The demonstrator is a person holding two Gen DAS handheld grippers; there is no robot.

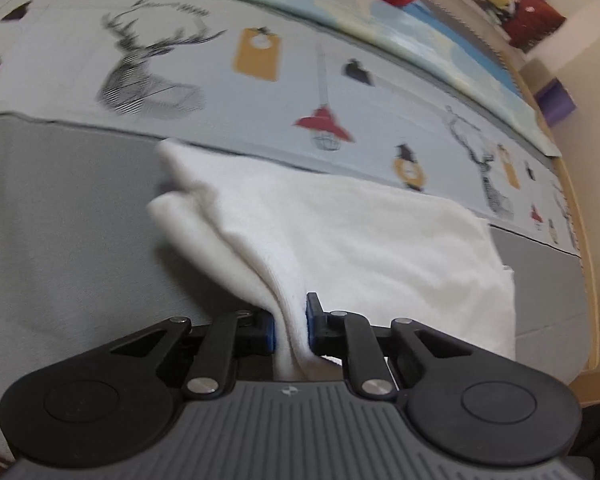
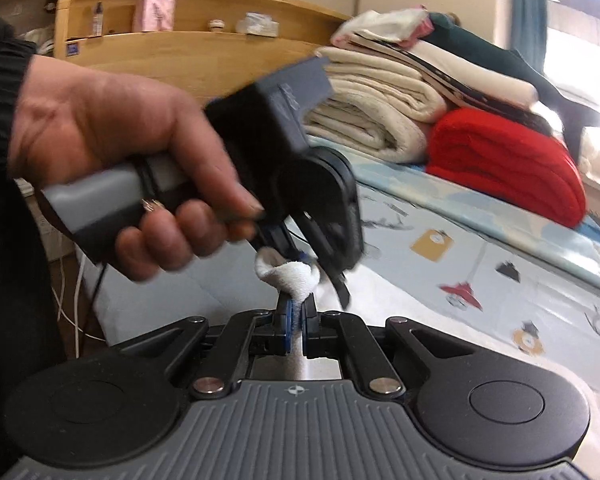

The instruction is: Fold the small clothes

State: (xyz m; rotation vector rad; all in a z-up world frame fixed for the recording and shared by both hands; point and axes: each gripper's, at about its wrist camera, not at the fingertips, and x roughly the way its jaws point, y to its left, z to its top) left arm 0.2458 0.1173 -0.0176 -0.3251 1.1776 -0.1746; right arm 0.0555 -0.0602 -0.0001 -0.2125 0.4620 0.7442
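Cloth [image 1: 340,240] apparently pinched between both grippers' jaws.

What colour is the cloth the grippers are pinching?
White. The cloth shows best in the left wrist view, spread on the bed.

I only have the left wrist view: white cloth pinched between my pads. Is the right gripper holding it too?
Observer: Yes. The right gripper is shut on the white cloth, close beside the left gripper.
Operator: What else is on the bed?
Observer: A stack of folded cream blankets, with a red blanket beside it.
Operator: Who's holding the left gripper?
Observer: A hand from a black sleeve.
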